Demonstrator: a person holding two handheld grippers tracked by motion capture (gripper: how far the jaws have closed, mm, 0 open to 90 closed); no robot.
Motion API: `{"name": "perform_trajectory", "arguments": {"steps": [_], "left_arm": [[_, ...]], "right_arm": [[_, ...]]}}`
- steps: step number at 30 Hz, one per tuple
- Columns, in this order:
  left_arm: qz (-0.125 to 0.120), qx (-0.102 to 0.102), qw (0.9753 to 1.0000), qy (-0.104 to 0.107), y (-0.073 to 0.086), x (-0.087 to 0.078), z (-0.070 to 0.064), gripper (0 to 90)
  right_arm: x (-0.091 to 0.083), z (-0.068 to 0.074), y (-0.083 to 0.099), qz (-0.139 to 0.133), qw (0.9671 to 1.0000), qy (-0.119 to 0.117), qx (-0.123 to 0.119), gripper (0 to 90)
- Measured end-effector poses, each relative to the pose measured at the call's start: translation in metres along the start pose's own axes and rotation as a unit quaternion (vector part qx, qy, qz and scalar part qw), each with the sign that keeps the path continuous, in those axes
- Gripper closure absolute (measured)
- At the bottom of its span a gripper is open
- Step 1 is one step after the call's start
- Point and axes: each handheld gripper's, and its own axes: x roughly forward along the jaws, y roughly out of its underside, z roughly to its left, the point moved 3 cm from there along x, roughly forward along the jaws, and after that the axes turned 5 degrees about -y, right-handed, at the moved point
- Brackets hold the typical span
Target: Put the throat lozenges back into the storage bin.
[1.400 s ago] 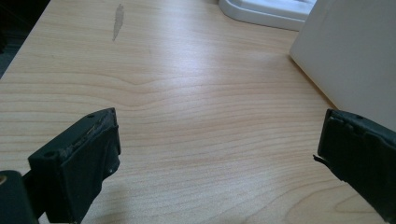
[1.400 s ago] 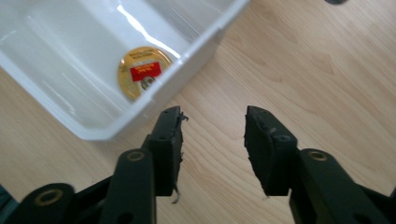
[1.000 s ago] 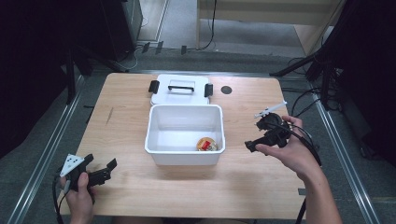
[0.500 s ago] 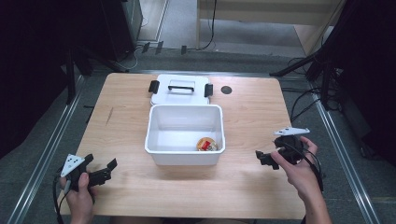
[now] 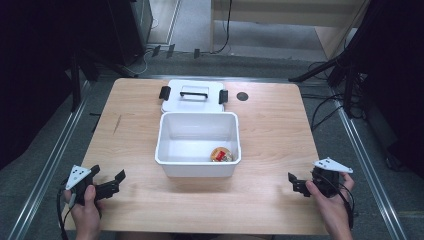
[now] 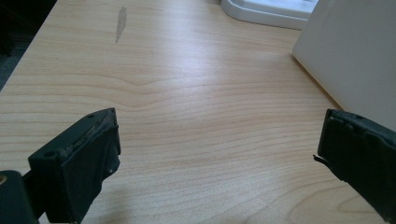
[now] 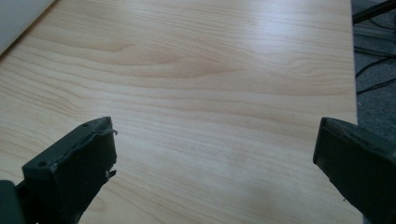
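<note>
An open white bin stands mid-table with a small red and orange item in its front right corner. Its white lid, with a handle and black latches, lies flat just behind it. My left gripper rests low at the table's front left, held by a hand; its jaws are open over bare wood, with the bin's wall to the right. My right gripper sits at the front right, open with nothing between its jaws.
A dark round hole marks the table right of the lid. A grey scuff lies on the wood far left. The table's right edge is close to my right gripper, with cables on the floor beyond.
My right gripper has moved from beside the bin's right side back toward the front right of the table and lower. The left gripper has stayed put.
</note>
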Motion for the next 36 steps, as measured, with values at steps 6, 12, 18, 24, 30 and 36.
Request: {"name": "perform_trajectory", "arguments": {"steps": [6, 12, 18, 24, 30, 36], "left_arm": [[0.000, 0.000, 1.0000, 0.000, 0.000, 0.000, 0.000, 0.0], [0.000, -0.002, 1.0000, 0.001, 0.000, 0.000, 0.000, 0.0], [0.001, 0.000, 1.0000, 0.000, 0.000, 0.000, 0.000, 0.0], [0.001, -0.002, 1.0000, 0.001, 0.000, 0.000, 0.000, 0.0], [-0.001, -0.005, 1.0000, 0.004, 0.000, 0.000, 0.001, 0.0], [0.000, -0.005, 1.0000, 0.003, 0.000, 0.000, 0.001, 0.0]], "right_arm": [[-0.008, -0.013, 0.019, -0.026, 0.9996, 0.010, 0.009, 0.0], [-0.014, -0.024, 0.039, -0.062, 0.9974, 0.011, 0.036, 0.0], [-0.018, -0.024, 0.052, -0.088, 0.9951, 0.009, 0.045, 0.0], [-0.019, -0.023, 0.053, -0.110, 0.9929, 0.008, 0.045, 0.0], [-0.018, -0.025, 0.053, -0.107, 0.9929, 0.003, 0.051, 0.0], [-0.017, -0.026, 0.052, -0.100, 0.9935, -0.004, 0.055, 0.0]]}}
